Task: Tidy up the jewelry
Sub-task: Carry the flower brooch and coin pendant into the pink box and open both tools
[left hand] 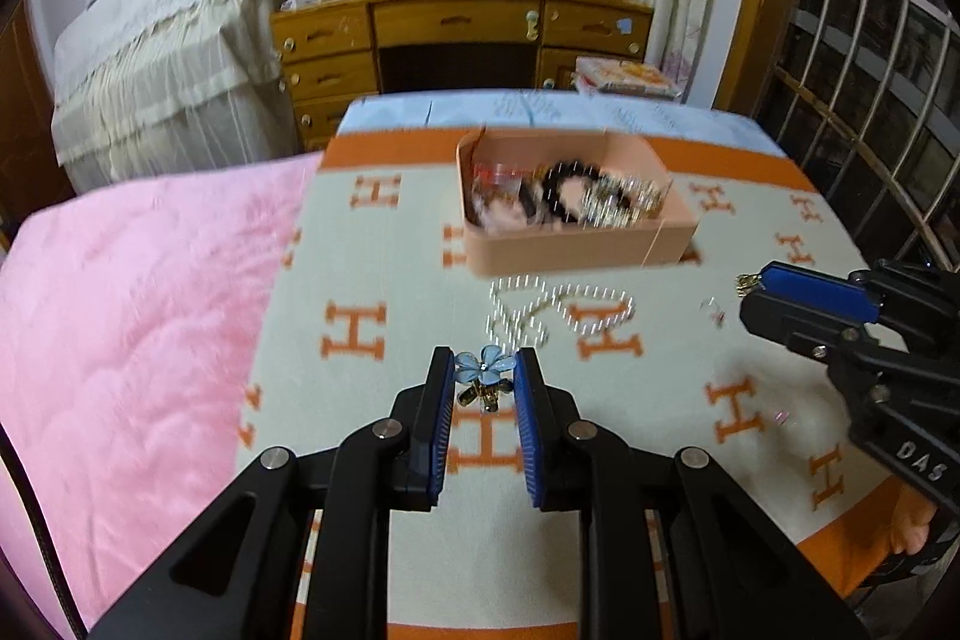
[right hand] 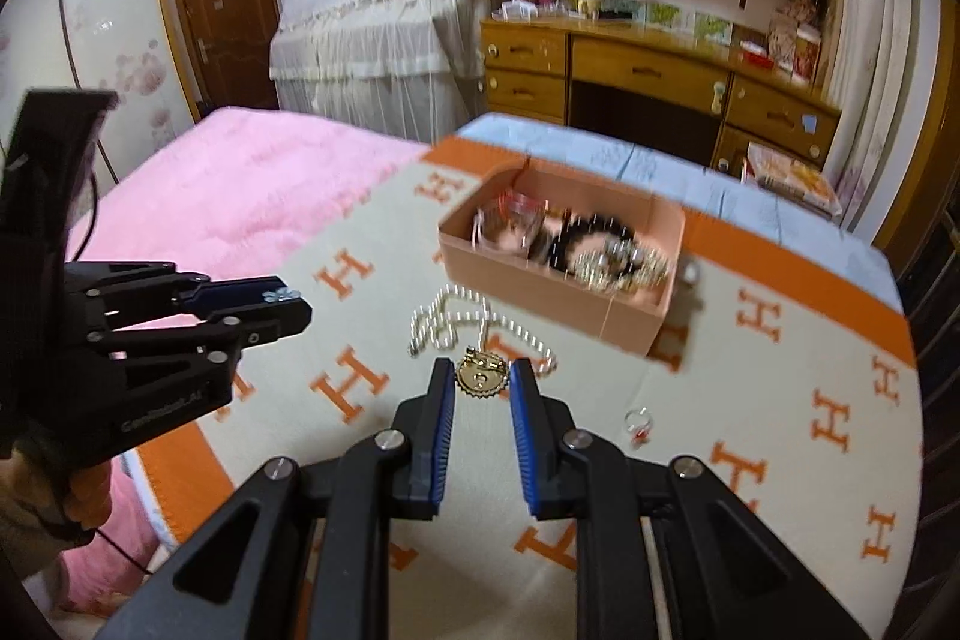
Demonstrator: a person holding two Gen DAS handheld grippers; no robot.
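Note:
My left gripper (left hand: 483, 370) is shut on a blue flower hair clip (left hand: 485, 369) with gold parts, held above the blanket. It also shows in the right wrist view (right hand: 282, 297). My right gripper (right hand: 480, 377) is shut on a round gold brooch (right hand: 480, 375); it also shows in the left wrist view (left hand: 757, 283). A pearl necklace (left hand: 540, 307) lies on the blanket between the grippers and a pink box (left hand: 600, 244), which holds several pieces of jewelry. The necklace (right hand: 447, 319) and box (right hand: 540, 289) also show in the right wrist view.
A small ring with a red stone (right hand: 637, 424) lies on the cream and orange H-pattern blanket (right hand: 780, 400). A pink quilt (left hand: 132, 316) covers the bed to the left. A wooden desk (left hand: 456, 28) and a bookshelf stand behind.

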